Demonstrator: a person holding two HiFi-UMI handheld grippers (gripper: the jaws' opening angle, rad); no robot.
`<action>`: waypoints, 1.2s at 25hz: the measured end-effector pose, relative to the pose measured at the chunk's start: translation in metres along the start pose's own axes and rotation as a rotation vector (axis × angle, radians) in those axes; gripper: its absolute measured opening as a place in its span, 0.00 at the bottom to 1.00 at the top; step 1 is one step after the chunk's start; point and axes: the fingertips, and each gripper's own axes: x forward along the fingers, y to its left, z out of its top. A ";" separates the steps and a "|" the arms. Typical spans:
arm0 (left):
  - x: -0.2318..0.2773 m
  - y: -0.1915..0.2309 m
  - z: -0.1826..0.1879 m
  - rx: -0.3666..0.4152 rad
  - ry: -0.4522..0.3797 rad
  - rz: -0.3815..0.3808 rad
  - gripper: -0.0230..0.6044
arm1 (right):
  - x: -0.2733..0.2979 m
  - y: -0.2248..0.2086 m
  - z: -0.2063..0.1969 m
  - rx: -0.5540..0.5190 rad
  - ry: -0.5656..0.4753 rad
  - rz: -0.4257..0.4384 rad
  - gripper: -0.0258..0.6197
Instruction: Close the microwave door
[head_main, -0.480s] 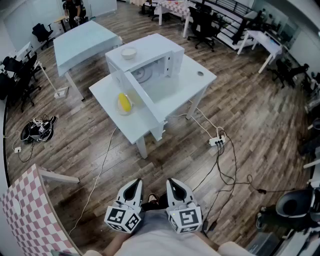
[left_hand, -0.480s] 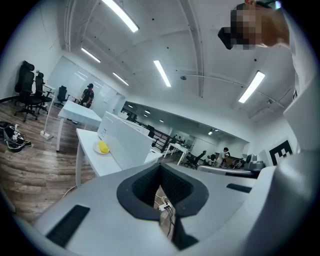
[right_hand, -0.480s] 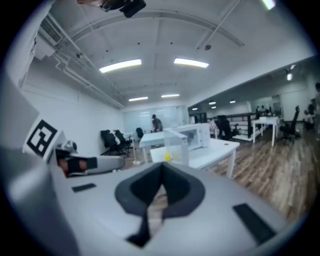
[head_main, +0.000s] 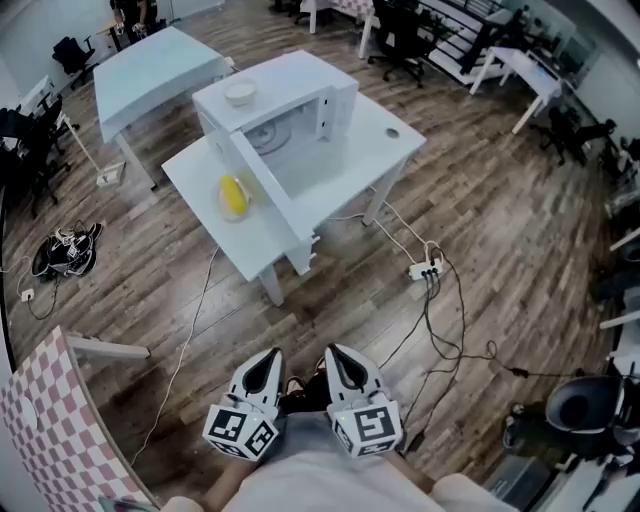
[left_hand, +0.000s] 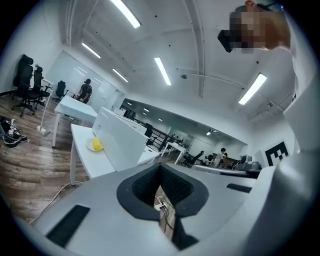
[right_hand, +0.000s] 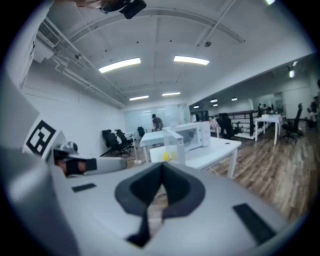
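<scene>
A white microwave (head_main: 300, 95) stands on a white table (head_main: 385, 150), and its door (head_main: 262, 190) hangs wide open toward me. Left of the door lies a yellow item on a plate (head_main: 232, 196). A small bowl (head_main: 240, 93) rests on the microwave's top. My left gripper (head_main: 262, 375) and right gripper (head_main: 345, 368) are held close to my body, far from the table, both shut and empty. In the left gripper view the left gripper (left_hand: 161, 170) points toward the door (left_hand: 120, 145). In the right gripper view the right gripper (right_hand: 161, 172) has the microwave (right_hand: 197, 134) far ahead.
A power strip with cables (head_main: 425, 268) lies on the wood floor between me and the table. A second table (head_main: 150, 70) stands behind the microwave. A pink checkered surface (head_main: 50, 420) is at my near left, a black bin (head_main: 580, 405) at my right.
The table and microwave have shifted slightly up and to the left in the head view. Both grippers stay shut, low and close to my body.
</scene>
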 end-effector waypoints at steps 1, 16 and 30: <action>0.003 -0.001 0.000 0.006 0.004 0.001 0.06 | 0.002 -0.002 0.001 0.006 0.004 0.012 0.07; 0.062 -0.009 0.006 0.031 0.024 0.033 0.06 | 0.017 -0.051 0.030 0.017 -0.039 0.091 0.07; 0.077 -0.013 0.014 0.039 -0.037 0.106 0.06 | 0.016 -0.066 0.039 0.007 -0.073 0.206 0.07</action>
